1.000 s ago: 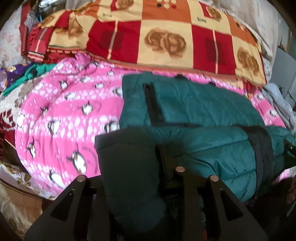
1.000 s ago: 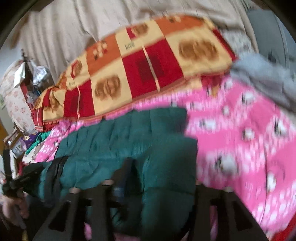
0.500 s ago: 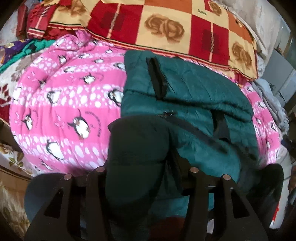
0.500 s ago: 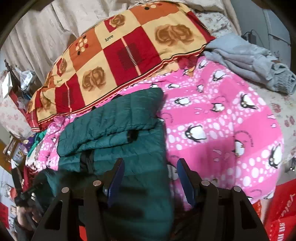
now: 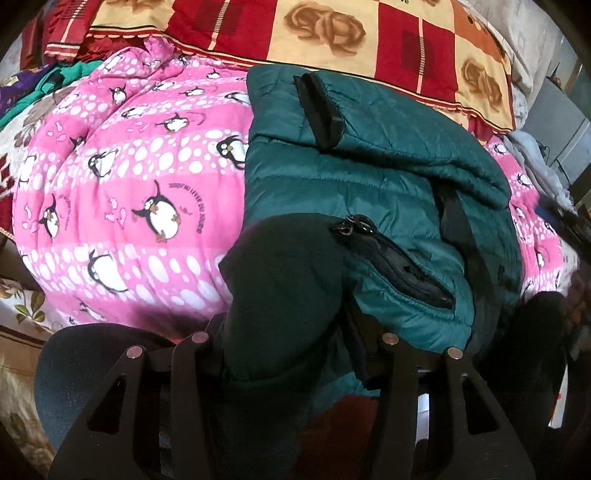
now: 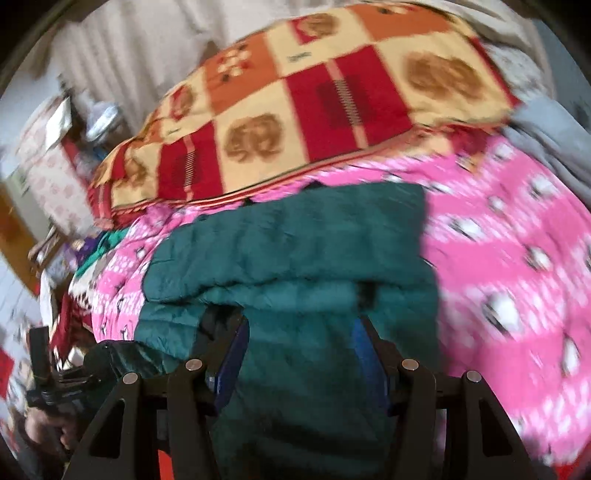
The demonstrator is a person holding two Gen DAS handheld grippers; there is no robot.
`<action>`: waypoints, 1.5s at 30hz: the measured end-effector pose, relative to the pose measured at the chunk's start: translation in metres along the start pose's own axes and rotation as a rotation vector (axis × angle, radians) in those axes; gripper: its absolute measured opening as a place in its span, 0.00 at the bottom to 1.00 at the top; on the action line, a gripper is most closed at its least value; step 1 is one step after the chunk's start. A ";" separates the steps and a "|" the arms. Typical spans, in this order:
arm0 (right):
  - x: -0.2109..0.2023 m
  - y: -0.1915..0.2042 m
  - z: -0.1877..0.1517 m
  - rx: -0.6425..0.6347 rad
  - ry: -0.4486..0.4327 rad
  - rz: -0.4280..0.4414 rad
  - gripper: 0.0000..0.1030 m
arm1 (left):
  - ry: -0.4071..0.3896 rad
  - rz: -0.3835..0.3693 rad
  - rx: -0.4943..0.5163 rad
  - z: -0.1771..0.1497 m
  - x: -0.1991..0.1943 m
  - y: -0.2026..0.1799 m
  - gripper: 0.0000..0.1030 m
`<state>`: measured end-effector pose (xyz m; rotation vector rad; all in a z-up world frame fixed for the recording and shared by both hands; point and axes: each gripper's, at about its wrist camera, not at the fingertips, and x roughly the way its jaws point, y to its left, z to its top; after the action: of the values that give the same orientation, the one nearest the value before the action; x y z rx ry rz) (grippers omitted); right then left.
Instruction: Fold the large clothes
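A dark green quilted jacket (image 5: pixel 388 184) lies partly folded on a pink penguin blanket (image 5: pixel 122 177). Its near edge hangs over the bed's front. My left gripper (image 5: pixel 288 332) is shut on the jacket's dark near corner, which bulges up between the fingers and hides the tips. In the right wrist view the same jacket (image 6: pixel 295 258) fills the middle, blurred. My right gripper (image 6: pixel 301 354) has its blue pads (image 6: pixel 231 362) apart, with the jacket's near edge lying between them. The left gripper and the hand holding it show in the right wrist view (image 6: pixel 55 380) at the far left.
A red, orange and cream checked blanket (image 5: pixel 332 33) lies along the back of the bed. Grey clothing (image 6: pixel 546 136) is piled at the right. Green and purple fabrics (image 5: pixel 55 81) sit at the left edge. A beige curtain (image 6: pixel 147 48) hangs behind.
Both grippers have pulled back toward the bed's front edge with the jacket. The right view has swung and blurred, and the jacket's near part has slid further over the edge.
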<state>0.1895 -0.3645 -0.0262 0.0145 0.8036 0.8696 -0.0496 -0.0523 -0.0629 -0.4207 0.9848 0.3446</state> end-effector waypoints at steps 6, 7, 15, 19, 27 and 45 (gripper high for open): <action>0.057 0.050 0.009 -0.209 0.038 0.091 0.54 | 0.037 0.016 0.024 -0.012 -0.006 0.009 0.48; 0.063 0.054 0.007 -0.228 0.041 0.102 0.54 | 0.042 0.017 0.032 -0.013 -0.006 0.010 0.48; 0.107 0.123 0.004 -0.679 -0.004 0.084 0.54 | 0.106 0.067 0.187 -0.021 -0.012 0.002 0.48; 0.128 0.139 0.011 -0.716 0.034 0.148 0.54 | 0.116 0.068 0.196 -0.022 -0.017 0.007 0.48; 0.163 0.163 0.007 -0.750 0.099 0.171 0.55 | 0.112 0.028 0.231 -0.027 -0.026 -0.002 0.48; 0.145 0.162 0.005 -0.656 0.103 -0.041 0.54 | -0.061 0.013 -0.011 0.048 0.028 -0.035 0.48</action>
<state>0.1381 -0.1562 -0.0604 -0.6257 0.5804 1.0671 0.0152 -0.0571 -0.0570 -0.4117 0.9273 0.3720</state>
